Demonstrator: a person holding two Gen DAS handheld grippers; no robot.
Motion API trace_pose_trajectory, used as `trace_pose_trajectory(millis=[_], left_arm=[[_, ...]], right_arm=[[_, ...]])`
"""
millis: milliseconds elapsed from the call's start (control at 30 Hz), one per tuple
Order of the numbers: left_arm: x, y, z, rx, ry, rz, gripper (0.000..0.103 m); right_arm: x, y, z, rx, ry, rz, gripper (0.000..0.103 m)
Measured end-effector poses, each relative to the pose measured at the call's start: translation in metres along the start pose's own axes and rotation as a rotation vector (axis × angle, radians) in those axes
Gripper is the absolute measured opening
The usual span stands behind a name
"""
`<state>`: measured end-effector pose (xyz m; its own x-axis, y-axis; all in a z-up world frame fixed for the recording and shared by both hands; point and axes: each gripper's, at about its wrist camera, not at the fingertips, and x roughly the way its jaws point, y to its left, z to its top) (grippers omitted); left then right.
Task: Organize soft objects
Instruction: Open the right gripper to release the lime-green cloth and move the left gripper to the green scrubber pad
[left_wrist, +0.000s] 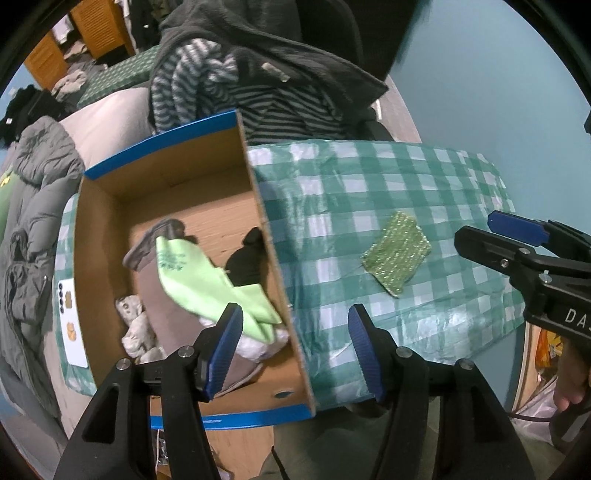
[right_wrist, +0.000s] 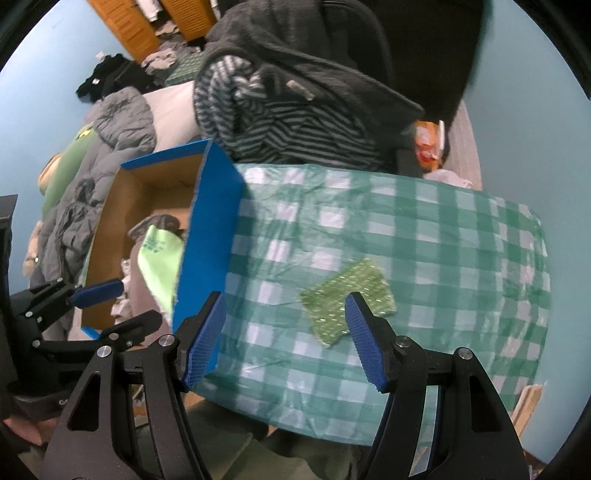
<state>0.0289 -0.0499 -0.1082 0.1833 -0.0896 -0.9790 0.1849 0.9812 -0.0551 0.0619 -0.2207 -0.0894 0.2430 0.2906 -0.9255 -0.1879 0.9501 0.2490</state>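
- Far left: grey puffy jacket (left_wrist: 33, 206) heaped beside the counter; not part of the job as far as I can tell.
- Cardboard box (left_wrist: 173, 173) w/ blue rim sits on the counter's left end. Inside: lime-green cloth (left_wrist: 207, 280) draped over a grey-brown garment (left_wrist: 162, 295), a black item (left_wrist: 247, 258) by the right wall, pale crumpled fabric (left_wrist: 136, 328) at the near-left corner.
- Left tool (left_wrist: 295, 350): jaws spread, nothing between the pads; it hangs above the box's right wall, pointing steeply down.
- Checked green-white cloth on the counter (left_wrist: 369, 177): wrinkled, glossy, prob. thin plastic.
- Green knitted square (right_wrist: 347, 306) lies flat on that cloth, well right of the box, alone. It's the only loose soft item left out.
- Handling, my guess: v. light, floppy, slightly textured so pads should bite. Pinch a corner or edge, since a flat middle gives no fold to catch, and the slick cover may lift w/ it.
- Right tool (right_wrist: 288, 336): jaws spread, empty, hovering above the square's near edge; no contact yet.
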Motion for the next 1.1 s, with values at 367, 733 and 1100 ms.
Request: trace_pose_trajectory(millis=[367,733,1100], left_arm=[[0.017,-0.041,0.015,0.063,0.013,-0.012,0.064],[0.050,-0.086,0.030,0.154,0.070,-0.038,0.065],[0.091,-0.120,0.040,0.214,0.119,-0.084,0.078]], right_arm=[[-0.016,-0.061,-0.015,0.103,-0.015,-0.047,0.066],[-0.018,-0.129,-0.041,0.203,0.004,-0.112,0.066],[-0.008,-0.178,-0.057,0.258,0.026,-0.124,0.066]])
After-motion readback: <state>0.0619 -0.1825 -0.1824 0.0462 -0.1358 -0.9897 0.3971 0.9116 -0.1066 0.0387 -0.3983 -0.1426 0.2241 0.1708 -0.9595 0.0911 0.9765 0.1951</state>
